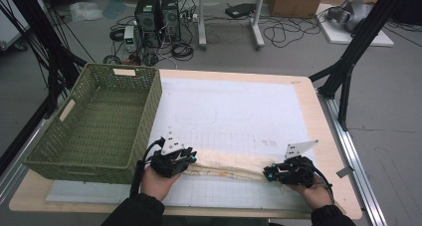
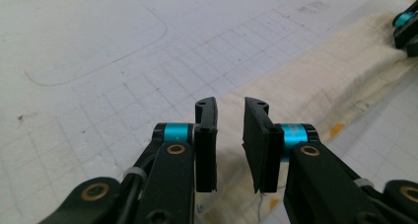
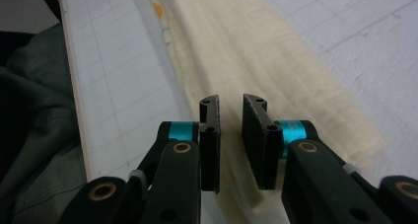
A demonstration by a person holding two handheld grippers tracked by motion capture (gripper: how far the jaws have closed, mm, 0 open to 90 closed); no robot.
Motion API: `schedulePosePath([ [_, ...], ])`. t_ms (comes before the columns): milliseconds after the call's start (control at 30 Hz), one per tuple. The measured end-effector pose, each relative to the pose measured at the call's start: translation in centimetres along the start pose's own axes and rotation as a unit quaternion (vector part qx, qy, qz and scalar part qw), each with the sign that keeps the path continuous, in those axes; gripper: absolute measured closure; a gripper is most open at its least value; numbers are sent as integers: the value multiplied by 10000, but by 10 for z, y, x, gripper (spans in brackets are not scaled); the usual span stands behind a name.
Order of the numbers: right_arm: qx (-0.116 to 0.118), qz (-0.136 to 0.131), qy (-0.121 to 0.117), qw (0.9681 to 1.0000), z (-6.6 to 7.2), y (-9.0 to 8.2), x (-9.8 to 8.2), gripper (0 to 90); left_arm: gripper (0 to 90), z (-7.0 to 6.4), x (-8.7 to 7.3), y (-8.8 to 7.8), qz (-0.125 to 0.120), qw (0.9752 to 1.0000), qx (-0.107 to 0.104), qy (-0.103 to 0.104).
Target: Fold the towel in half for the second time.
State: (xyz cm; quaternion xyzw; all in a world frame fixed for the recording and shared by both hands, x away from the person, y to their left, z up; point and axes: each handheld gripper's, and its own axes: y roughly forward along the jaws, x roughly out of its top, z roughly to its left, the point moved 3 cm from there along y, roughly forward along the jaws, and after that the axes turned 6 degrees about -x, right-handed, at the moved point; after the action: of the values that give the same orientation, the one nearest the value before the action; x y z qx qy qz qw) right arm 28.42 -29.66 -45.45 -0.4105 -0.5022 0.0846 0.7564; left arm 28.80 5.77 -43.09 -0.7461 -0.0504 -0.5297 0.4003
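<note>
Cream cloth (image 1: 229,167), folded into a long narrow strip along the near edge of the white gridded mat (image 1: 234,111), right of the green basket (image 1: 94,121). Folding step in hand, by the look of it. Left gripper (image 2: 230,150) over the left end, right gripper (image 3: 230,150) over the right end; jaws a narrow gap apart, cloth below but not pinched. Next: pinch each end, then fold again or lift toward the basket. Hands low, forearms in from the near side.

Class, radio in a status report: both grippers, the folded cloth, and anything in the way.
Left gripper and right gripper: jaws slightly apart, over opposite ends of the cloth, not clamping. Cloth folded into a long strip, flat on the mat. Green basket stands left, clear.
</note>
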Motion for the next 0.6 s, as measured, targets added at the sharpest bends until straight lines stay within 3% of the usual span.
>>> schedulePosePath([
  [133, -46, 15, 24, 10000, 0, -2, -4, 777, 824, -3, -8, 11, 402, 9992, -25, 66],
  [333, -142, 2, 20, 9999, 0, -4, -13, 777, 845, -1, -22, 12, 700, 9975, 84, 102],
  [533, -292, -33, -3, 9996, 1, -8, -17, 781, 853, -3, -31, 8, 700, 9970, 161, 289],
  [600, -329, -64, -32, 9994, 1, -8, -18, 781, 853, -2, -32, 7, 681, 9972, 160, 257],
])
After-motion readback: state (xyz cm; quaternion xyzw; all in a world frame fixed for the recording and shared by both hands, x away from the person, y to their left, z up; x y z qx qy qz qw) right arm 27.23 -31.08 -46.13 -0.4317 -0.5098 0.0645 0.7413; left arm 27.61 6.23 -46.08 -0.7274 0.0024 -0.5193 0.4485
